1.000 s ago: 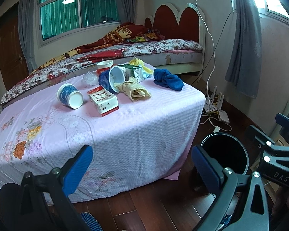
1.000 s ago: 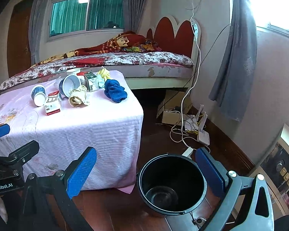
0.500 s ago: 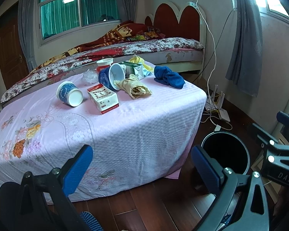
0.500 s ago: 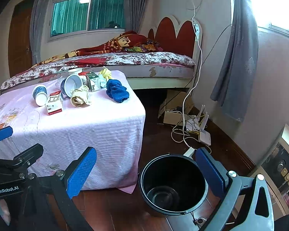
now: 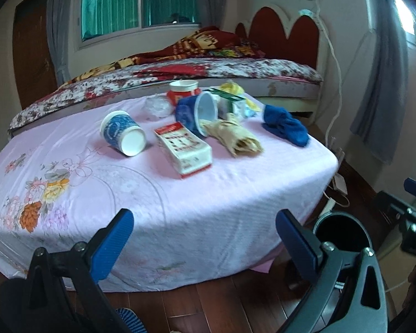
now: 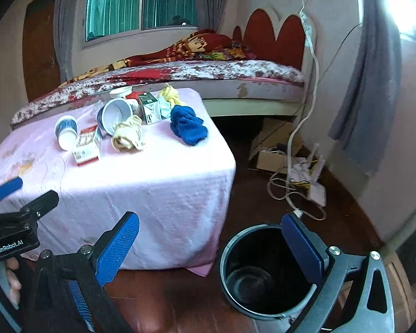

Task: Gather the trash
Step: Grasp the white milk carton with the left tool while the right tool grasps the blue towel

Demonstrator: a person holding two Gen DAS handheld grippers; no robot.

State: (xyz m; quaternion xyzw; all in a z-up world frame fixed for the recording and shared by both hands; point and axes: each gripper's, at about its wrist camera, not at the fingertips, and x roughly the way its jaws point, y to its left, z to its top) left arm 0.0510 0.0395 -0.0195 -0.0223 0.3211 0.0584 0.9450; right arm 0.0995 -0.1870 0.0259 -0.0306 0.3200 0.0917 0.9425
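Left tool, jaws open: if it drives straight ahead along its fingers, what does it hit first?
Probably the near draped edge of the pink tablecloth; the left tool points at it, below the red-and-white carton. Depth is uncertain.

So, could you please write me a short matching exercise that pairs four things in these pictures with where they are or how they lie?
Things:
1. small blue paper cup
2. black bin
3. blue cloth
4. red-and-white carton

Places or states:
A. on the floor, nothing in it
B. on its side, mouth toward the camera
C. lying flat, mid-table
D. crumpled near the table's right edge

Pairs: 1-B, 2-A, 3-D, 4-C
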